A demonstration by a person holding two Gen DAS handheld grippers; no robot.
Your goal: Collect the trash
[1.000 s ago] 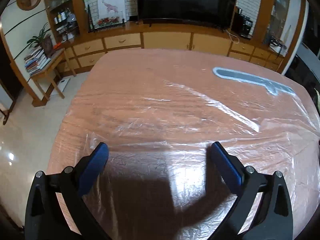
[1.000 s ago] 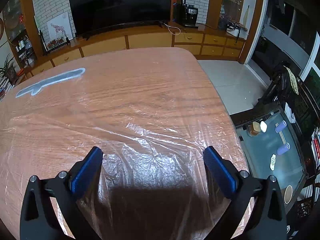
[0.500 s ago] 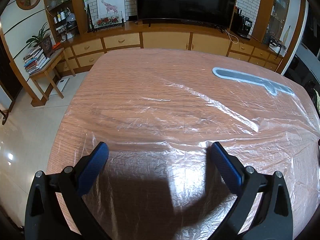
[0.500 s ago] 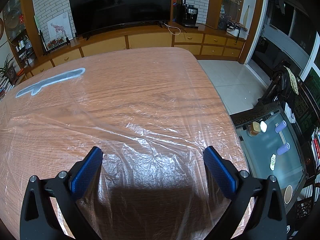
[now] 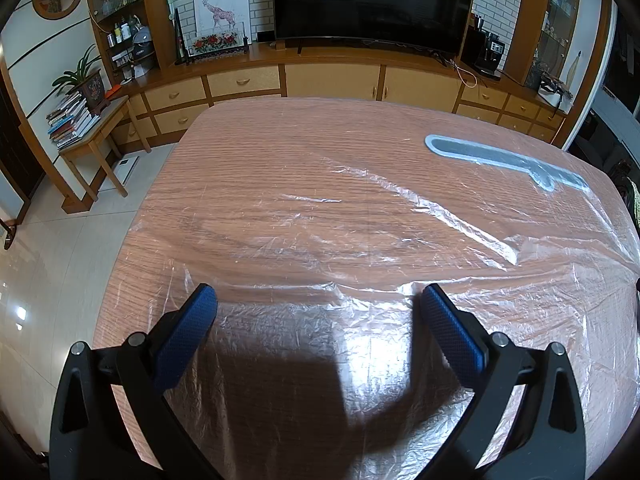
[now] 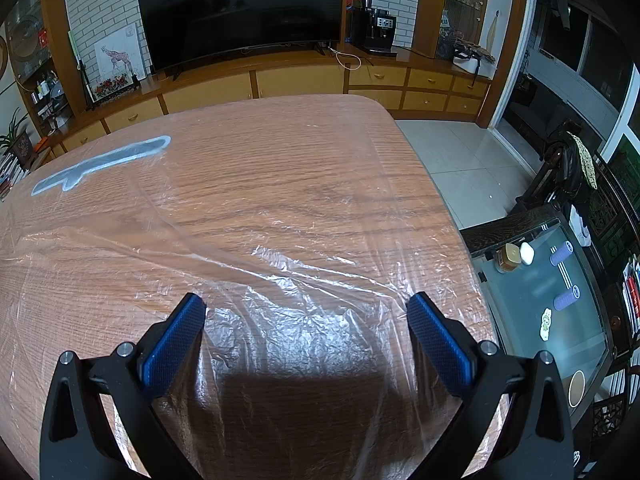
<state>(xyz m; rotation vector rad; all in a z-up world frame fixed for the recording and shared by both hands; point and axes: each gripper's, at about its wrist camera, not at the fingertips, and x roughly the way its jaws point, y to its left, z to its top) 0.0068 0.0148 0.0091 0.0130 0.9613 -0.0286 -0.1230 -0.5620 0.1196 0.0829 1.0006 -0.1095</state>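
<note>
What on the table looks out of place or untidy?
The thin clear plastic sheet over the wooden table lies wrinkled, with a long raised fold across it. Both the left gripper and the right gripper are open, holding nothing.

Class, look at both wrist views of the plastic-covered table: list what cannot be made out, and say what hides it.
- Near table edge: left wrist view, hidden behind the open left tongs.
- Grey-blue shape: right wrist view, blurred under the plastic sheet; unidentifiable.
- Trash: none discernible in either view.
- Small items on the glass side table: right wrist view, too small.
</note>
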